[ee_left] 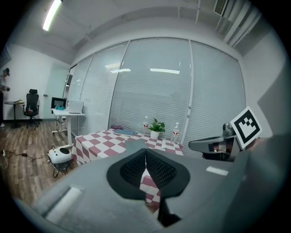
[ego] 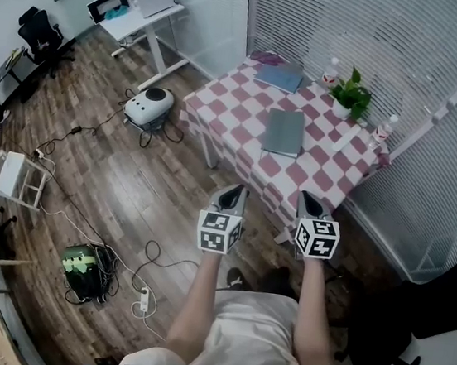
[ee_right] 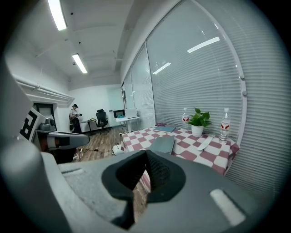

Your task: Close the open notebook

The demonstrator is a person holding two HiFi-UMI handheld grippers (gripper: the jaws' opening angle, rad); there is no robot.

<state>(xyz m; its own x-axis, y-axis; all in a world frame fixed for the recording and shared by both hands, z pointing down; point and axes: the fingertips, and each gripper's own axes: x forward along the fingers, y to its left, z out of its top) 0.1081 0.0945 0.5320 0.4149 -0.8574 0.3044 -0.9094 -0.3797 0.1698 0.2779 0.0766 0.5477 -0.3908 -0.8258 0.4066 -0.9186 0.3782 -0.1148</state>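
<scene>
A grey notebook (ego: 285, 132) lies flat with its cover down in the middle of the red-and-white checked table (ego: 230, 107); it also shows in the right gripper view (ee_right: 163, 144) and the left gripper view (ee_left: 136, 144). My left gripper (ego: 231, 193) and right gripper (ego: 309, 201) hover side by side in front of the table's near edge, short of it. Both point towards the table. The left gripper's (ee_left: 145, 152) pads meet with nothing between them. The right gripper (ee_right: 145, 154) is shut and empty too.
A blue-grey book (ego: 280, 77) lies at the table's far corner. A potted plant (ego: 350, 95), two water bottles (ego: 331, 70) (ego: 381, 132) and a white oblong item (ego: 344, 138) stand along the window side. A white round device (ego: 148, 106) and cables lie on the floor.
</scene>
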